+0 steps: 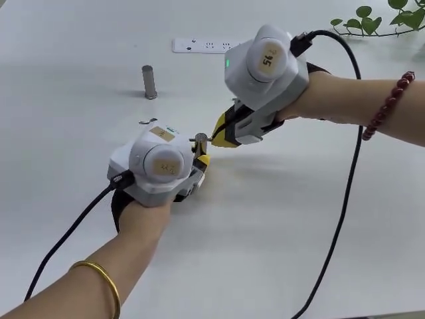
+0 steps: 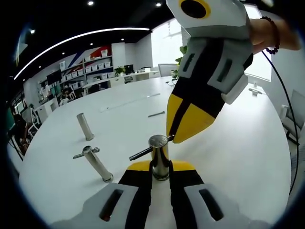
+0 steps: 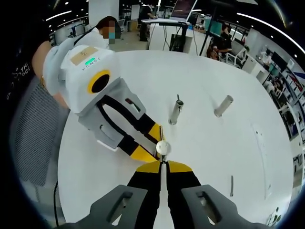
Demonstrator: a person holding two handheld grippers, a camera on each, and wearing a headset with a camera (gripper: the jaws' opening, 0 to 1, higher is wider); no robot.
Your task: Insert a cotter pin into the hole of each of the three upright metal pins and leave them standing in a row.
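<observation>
I have the left gripper clamped on a metal pin, which stands upright on the white table, well in from its edges. My right gripper is pinched tight on a cotter pin that runs crosswise through the pin just under its head. Towards the far edge, a second pin carries its own cotter. A bare pin stands beyond it, near a power strip. A spare cotter lies flat on the table.
</observation>
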